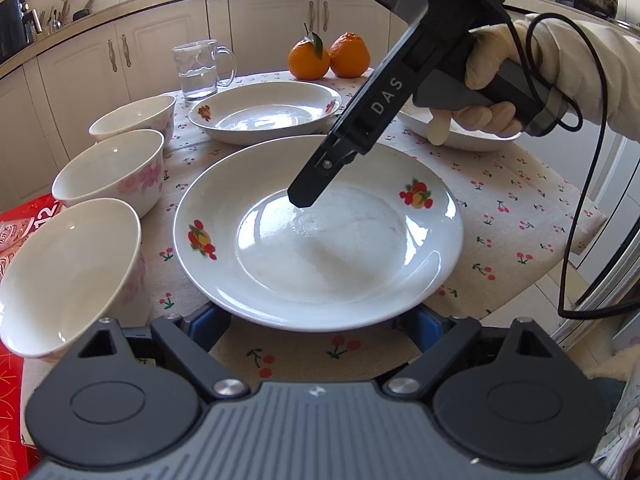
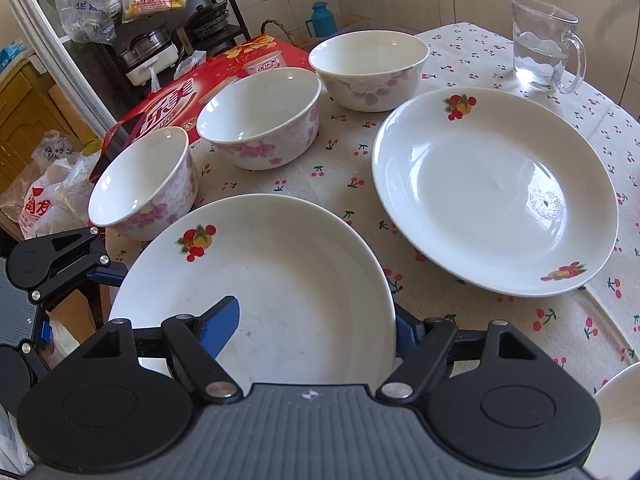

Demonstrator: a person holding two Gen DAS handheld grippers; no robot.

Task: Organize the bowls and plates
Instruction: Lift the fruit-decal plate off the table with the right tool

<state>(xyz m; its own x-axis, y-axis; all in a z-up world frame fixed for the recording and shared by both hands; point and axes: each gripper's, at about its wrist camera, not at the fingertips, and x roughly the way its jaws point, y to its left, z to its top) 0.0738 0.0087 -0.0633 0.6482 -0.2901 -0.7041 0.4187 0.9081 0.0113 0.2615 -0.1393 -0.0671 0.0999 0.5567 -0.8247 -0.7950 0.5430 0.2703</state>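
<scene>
The right tongs (image 2: 316, 320), held in a gloved hand (image 1: 496, 80), angle steeply down with their jaws straddling the rim of the near plate (image 2: 280, 280), one blue pad inside; contact cannot be confirmed. The left tongs (image 1: 316, 328) sit spread at that plate's opposite edge. The plate is round, glossy white ceramic with fruit decals, lying flat on the cherry-print tabletop (image 2: 520, 320).

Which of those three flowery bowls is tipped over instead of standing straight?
The bowl at the table's edge, at the end of the row farthest from the glass mug. It leans with its mouth tilted sideways, while the middle bowl and far bowl sit flatter.
</scene>
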